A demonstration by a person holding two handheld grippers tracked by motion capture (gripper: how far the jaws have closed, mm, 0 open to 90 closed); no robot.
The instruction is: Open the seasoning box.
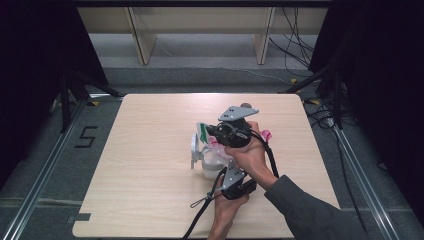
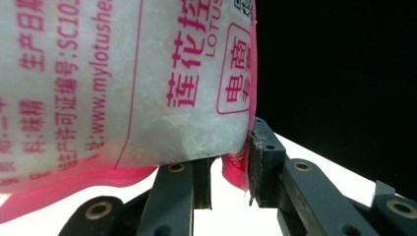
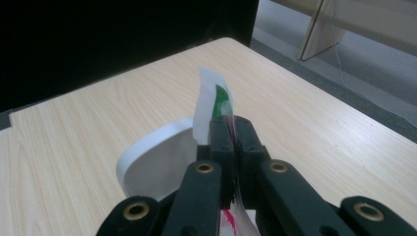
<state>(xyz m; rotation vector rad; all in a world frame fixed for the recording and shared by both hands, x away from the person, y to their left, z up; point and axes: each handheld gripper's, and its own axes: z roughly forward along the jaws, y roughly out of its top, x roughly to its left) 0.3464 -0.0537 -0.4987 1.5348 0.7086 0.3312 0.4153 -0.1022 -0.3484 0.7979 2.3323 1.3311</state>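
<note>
Above the cup, both tools grip the packet, right tool clamping its corner; pouring remains.

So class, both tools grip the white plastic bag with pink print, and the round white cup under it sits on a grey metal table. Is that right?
Not quite. The high view shows a light wooden table, not grey metal. The rest holds: the left tool and right tool both grip the white plastic bag with pink print above the round white cup.

Glossy plastic bag; matt wood-grain table; smooth white cup.
</note>
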